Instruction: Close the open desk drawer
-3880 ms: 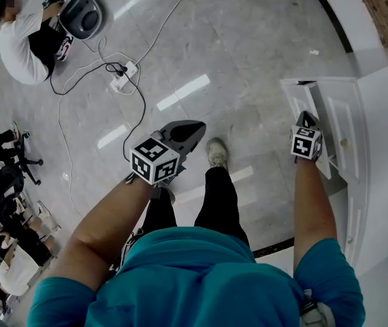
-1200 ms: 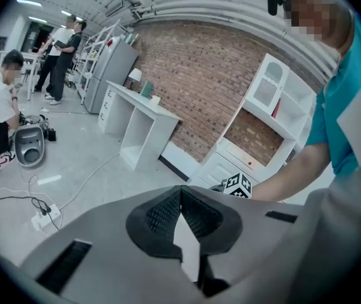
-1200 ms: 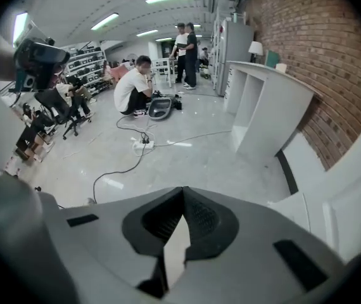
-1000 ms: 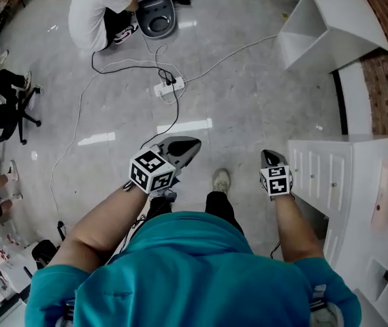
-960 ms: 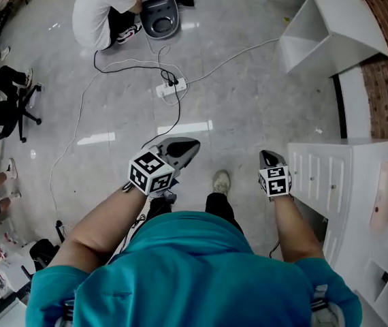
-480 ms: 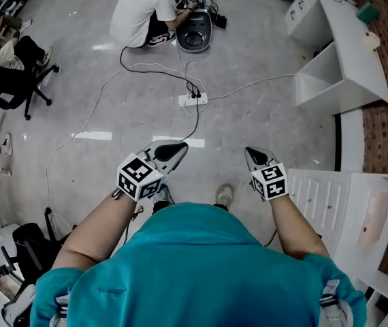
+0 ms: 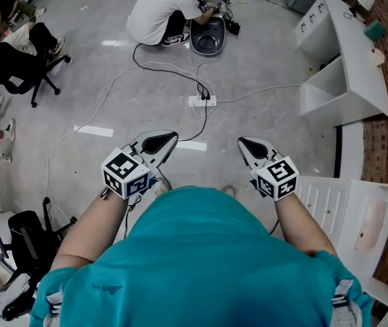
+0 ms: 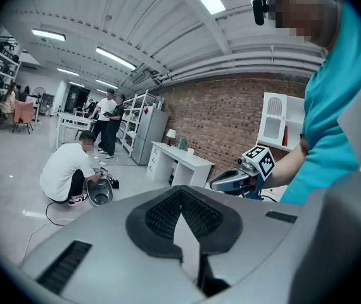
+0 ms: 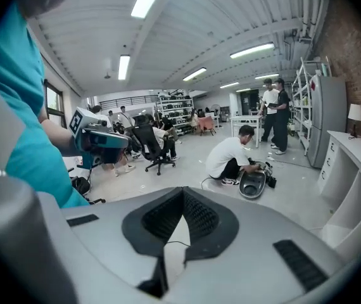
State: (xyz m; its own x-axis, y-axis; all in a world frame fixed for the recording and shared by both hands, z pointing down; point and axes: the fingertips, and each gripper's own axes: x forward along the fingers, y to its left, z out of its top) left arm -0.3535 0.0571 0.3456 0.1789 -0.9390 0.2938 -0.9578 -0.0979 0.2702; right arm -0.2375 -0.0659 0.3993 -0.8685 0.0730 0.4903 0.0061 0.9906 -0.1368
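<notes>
The white desk [image 7: 357, 213] stands at the lower right of the head view. Its drawer fronts [image 7: 322, 197] look flush with one another, and I see none standing out. Both grippers hang in the air in front of my chest, away from the desk, pointing out over the floor. My left gripper [image 7: 156, 143] is shut with nothing in it, as its own view [image 8: 182, 225] also shows. The right gripper [image 7: 251, 148] is likewise shut and holds nothing [image 9: 180, 230]. Each gripper shows in the other's view, the right [image 8: 234, 181] and the left [image 9: 101, 141].
A crouching person in a white shirt [image 7: 160, 12] works on a round appliance [image 7: 209, 36]. A power strip [image 7: 201, 101] and cables lie on the grey floor. Another white desk [image 7: 347, 63] stands at the top right. Office chairs [image 7: 41, 67] with seated people are on the left, and a black bag [image 7: 24, 227] lies at the lower left.
The drawer that stood open under the right gripper is now shut. I have since turned away from the desk, which slid to the lower right, and both grippers now point into the room.
</notes>
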